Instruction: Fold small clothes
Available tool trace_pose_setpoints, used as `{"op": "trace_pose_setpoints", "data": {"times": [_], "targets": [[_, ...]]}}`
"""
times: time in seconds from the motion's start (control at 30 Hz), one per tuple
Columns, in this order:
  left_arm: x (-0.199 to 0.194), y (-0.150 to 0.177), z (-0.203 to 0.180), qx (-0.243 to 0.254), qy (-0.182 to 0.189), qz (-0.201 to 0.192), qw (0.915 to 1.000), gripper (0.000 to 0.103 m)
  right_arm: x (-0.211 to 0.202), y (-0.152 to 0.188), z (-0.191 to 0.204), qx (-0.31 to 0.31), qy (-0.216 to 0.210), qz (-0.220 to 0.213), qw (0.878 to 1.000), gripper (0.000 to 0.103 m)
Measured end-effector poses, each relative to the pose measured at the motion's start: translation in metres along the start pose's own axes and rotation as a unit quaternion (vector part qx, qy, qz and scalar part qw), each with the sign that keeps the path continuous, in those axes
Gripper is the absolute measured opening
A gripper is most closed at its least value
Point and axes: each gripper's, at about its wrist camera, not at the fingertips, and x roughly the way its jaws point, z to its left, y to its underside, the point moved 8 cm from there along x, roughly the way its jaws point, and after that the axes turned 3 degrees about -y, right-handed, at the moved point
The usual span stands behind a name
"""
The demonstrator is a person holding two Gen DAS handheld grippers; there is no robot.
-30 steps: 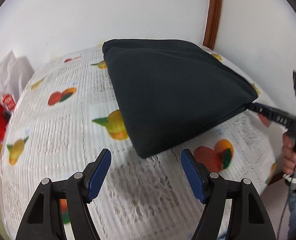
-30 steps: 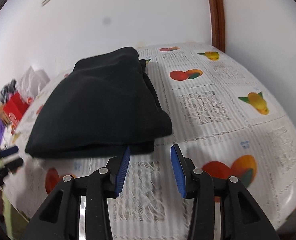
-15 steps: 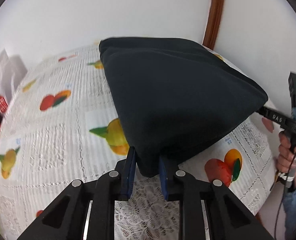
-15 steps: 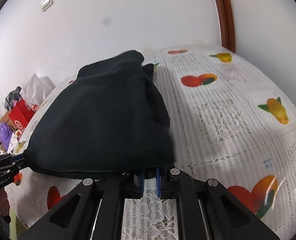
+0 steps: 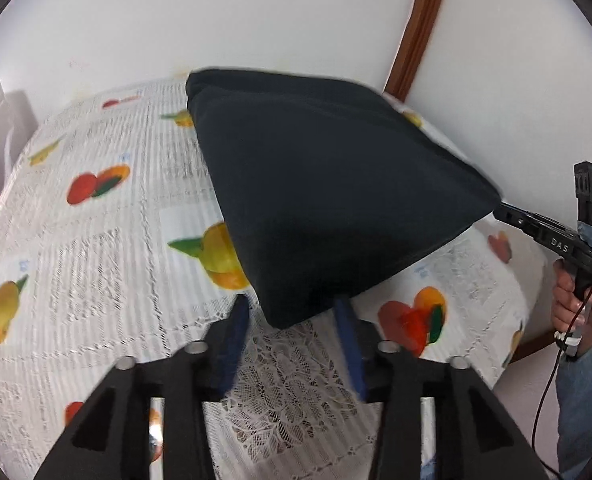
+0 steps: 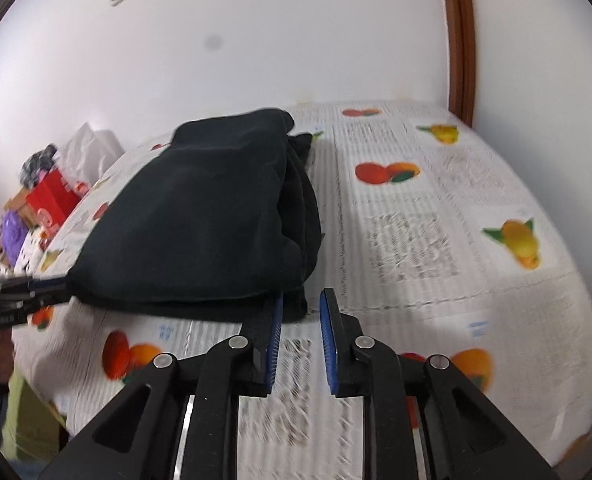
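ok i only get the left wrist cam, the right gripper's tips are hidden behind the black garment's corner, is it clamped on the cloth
observer: no. The right gripper has its jaws apart and they have just been opening. The black garment has its corner at their tips, unpinched.
operator: how does the fold look on that side
observer: several layers are stacked along that edge, and a lower layer pokes out at the far end.
operator: anything off the far left i can't see
observer: a purple bundle sits beside a red box.
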Motion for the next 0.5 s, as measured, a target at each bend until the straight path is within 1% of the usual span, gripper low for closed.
{"op": "trace_pose_setpoints", "data": {"times": [0.03, 0.07, 0.1, 0.13, 0.2, 0.27, 0.37, 0.43, 0.47, 0.5], "targets": [[-0.006, -0.003, -0.001, 0.006, -0.002, -0.009, 0.9999, 0.051, -0.008, -0.004, 0.001, -0.009, -0.005, -0.008, 1.0, 0.025], [-0.009, -0.007, -0.001, 0.01, -0.005, -0.015, 0.9998, 0.052, -0.014, -0.008, 0.002, -0.013, -0.009, -0.016, 1.0, 0.028], [-0.011, -0.011, -0.001, 0.013, -0.008, -0.021, 0.9997, 0.053, -0.018, -0.013, 0.003, -0.014, -0.013, -0.024, 1.0, 0.034], [-0.011, -0.014, 0.0, 0.013, -0.01, -0.023, 0.9996, 0.055, -0.02, -0.021, 0.006, -0.012, -0.022, -0.032, 0.999, 0.036], [-0.007, -0.022, 0.003, 0.01, -0.016, -0.024, 0.9995, 0.055, -0.014, -0.032, 0.011, -0.006, -0.032, -0.036, 0.999, 0.036], [0.001, -0.03, 0.006, 0.001, -0.02, -0.021, 0.9996, 0.055, 0.001, -0.045, 0.018, 0.002, -0.038, -0.04, 0.998, 0.036], [0.012, -0.041, 0.01, -0.011, -0.025, -0.015, 0.9995, 0.055, 0.039, -0.06, 0.019, 0.032, -0.03, -0.026, 0.999, 0.036], [0.02, -0.045, 0.012, -0.013, -0.033, -0.01, 0.9993, 0.055, 0.065, -0.068, 0.014, 0.071, -0.026, -0.015, 0.997, 0.036], [0.024, -0.046, 0.013, -0.016, -0.037, -0.008, 0.9992, 0.055, 0.081, -0.069, 0.008, 0.099, -0.022, -0.004, 0.995, 0.035], [0.026, -0.046, 0.015, -0.016, -0.039, -0.005, 0.9991, 0.055, 0.088, -0.07, 0.005, 0.115, -0.027, 0.001, 0.993, 0.028]]}}
